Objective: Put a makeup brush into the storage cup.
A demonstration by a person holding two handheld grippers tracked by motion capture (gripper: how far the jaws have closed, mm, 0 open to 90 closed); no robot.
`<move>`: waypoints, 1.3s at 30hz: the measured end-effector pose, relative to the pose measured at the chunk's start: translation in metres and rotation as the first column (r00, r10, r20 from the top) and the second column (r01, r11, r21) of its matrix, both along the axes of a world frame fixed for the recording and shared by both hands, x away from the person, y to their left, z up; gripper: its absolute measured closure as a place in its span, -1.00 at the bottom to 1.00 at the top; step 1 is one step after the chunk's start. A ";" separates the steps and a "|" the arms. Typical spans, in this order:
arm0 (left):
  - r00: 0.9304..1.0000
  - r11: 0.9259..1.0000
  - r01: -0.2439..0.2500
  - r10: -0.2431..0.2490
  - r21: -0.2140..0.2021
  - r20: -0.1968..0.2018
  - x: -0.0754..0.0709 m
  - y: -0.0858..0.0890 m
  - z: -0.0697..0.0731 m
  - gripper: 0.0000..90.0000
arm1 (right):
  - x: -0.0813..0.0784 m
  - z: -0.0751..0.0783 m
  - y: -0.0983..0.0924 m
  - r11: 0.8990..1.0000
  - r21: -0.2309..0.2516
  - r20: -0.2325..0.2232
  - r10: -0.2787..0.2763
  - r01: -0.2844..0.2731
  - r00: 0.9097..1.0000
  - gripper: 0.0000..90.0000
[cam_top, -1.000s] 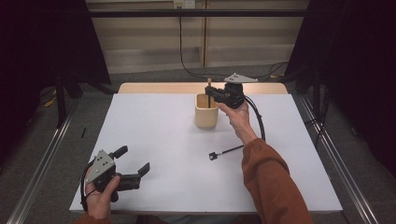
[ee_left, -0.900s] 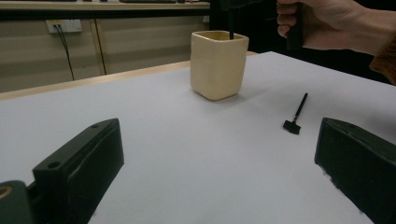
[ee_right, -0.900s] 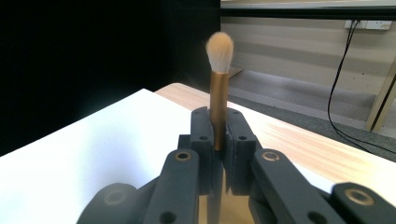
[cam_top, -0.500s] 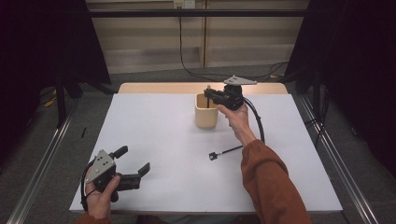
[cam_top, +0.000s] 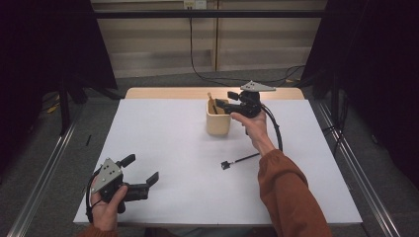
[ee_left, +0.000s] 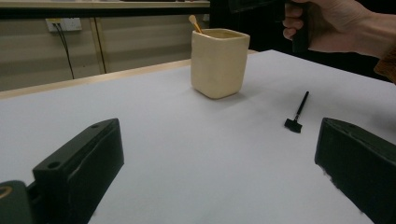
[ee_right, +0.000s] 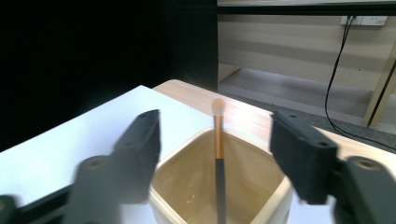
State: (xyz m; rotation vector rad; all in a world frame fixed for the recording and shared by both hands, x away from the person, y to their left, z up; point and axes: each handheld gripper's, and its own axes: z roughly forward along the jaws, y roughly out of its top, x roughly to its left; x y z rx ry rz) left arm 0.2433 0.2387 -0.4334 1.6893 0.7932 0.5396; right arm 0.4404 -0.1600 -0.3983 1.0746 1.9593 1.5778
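Right gripper view: right gripper [ee_right: 215, 154], jaws just opened off the brush [ee_right: 218, 140] standing in the cup [ee_right: 275, 205]; withdrawing carelessly could snag it, tipping the cup. Left gripper [cam_top: 143, 173] rests spread apart, near left.

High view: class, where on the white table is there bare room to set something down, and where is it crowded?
Free: the left half of the table, from the cup to the left tool, and the right edge. Crowded: the cup under the right tool, and the black brush.

Brush [ee_right: 218, 154] in cup [cam_top: 218, 123], on table [cam_top: 163, 148]
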 end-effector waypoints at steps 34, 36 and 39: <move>1.000 1.000 -0.022 0.022 -0.010 0.022 -0.002 0.005 0.003 -0.96 | -0.043 -0.002 -0.028 0.998 0.044 0.045 0.035 -0.037 0.998 -0.90; 1.000 1.000 -0.022 0.022 -0.008 0.022 -0.002 0.005 0.003 -0.97 | -0.047 -0.003 -0.032 0.998 0.053 0.042 0.035 -0.037 0.998 -0.90; 1.000 1.000 -0.023 0.023 -0.007 0.020 -0.001 0.005 0.002 -0.97 | -0.051 -0.003 -0.035 0.998 0.054 0.041 0.031 -0.033 0.999 -0.90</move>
